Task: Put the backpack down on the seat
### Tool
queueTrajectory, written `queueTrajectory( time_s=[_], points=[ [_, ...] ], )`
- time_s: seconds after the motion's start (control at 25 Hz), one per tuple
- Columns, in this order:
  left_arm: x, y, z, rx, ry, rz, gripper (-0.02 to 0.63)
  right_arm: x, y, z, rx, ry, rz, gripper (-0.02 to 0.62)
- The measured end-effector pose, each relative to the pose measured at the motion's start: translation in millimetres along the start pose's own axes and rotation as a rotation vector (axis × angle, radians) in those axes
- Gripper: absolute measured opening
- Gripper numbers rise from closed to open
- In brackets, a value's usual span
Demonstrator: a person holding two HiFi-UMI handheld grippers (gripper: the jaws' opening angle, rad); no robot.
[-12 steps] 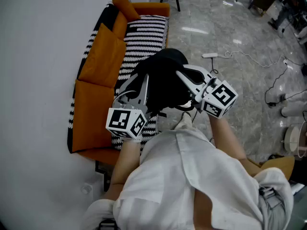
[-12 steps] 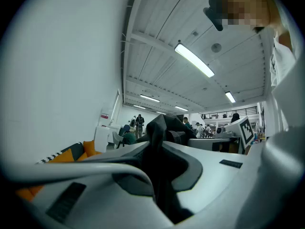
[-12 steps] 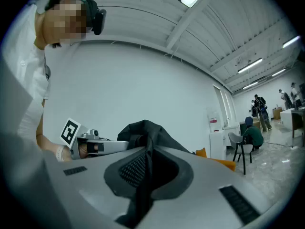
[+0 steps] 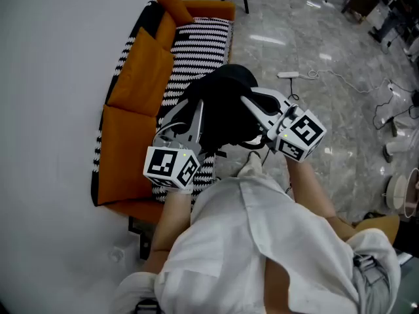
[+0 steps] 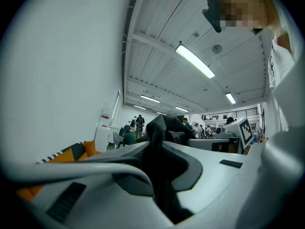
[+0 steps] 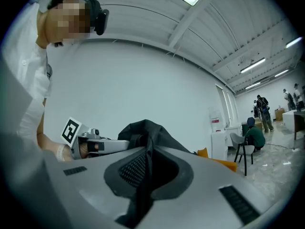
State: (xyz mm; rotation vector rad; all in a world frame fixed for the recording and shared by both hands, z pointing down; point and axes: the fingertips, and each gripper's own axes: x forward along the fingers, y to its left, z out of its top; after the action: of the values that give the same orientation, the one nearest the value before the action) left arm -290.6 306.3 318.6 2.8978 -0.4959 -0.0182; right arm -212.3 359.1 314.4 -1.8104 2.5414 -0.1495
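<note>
A black backpack point(image 4: 222, 106) hangs in the air in front of the person, above the near end of an orange sofa point(image 4: 141, 77) with a black-and-white striped seat cover point(image 4: 196, 44). My left gripper point(image 4: 195, 113) holds it at its left side, jaws shut on black fabric point(image 5: 159, 175). At the bag's right side my right gripper point(image 4: 252, 106) is shut on a black strap point(image 6: 143, 175). The right gripper view shows the left gripper point(image 6: 95, 146) across the bag point(image 6: 143, 130); the left gripper view shows the right gripper's marker cube point(image 5: 243, 130).
A white wall runs along the sofa's left. Grey marble floor point(image 4: 314, 103) lies to the right, with a power strip point(image 4: 286, 75) and cables. Orange cushions point(image 4: 171, 8) lean on the sofa back. A black chair point(image 6: 243, 151) and several people stand far off.
</note>
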Motion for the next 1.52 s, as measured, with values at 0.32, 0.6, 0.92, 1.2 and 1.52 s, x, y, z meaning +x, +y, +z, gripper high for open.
queueTrajectory(
  time_s=[0.32,0.6,0.92,1.2,1.52],
  points=[
    [0.8,-2.2,-4.0,-0.014,0.003,-0.004,0.043,-0.6,-2.4,-2.5,0.034,-0.008,0.007,0.029],
    [2.8,-2.6,-8.5,-0.024,0.015,-0.004,0.043,-2.1,-3.0,-7.3,0.061,-0.005,0.024,0.029],
    [19.7,-14.9,-12.4,-0.022,0.029,-0.006,0.043,-14.6,-19.0,-9.4,0.087,-0.016,0.031,0.029],
    [65.8,-21.7,-13.0,-0.022,0.038,0.008,0.043,-20.3,-64.7,-5.3,0.095,-0.024,0.056,0.029],
    [133.0,-44.4,-7.7,-0.019,0.018,0.026,0.043,-42.6,-128.6,9.7,0.086,-0.028,0.099,0.029]
  ],
)
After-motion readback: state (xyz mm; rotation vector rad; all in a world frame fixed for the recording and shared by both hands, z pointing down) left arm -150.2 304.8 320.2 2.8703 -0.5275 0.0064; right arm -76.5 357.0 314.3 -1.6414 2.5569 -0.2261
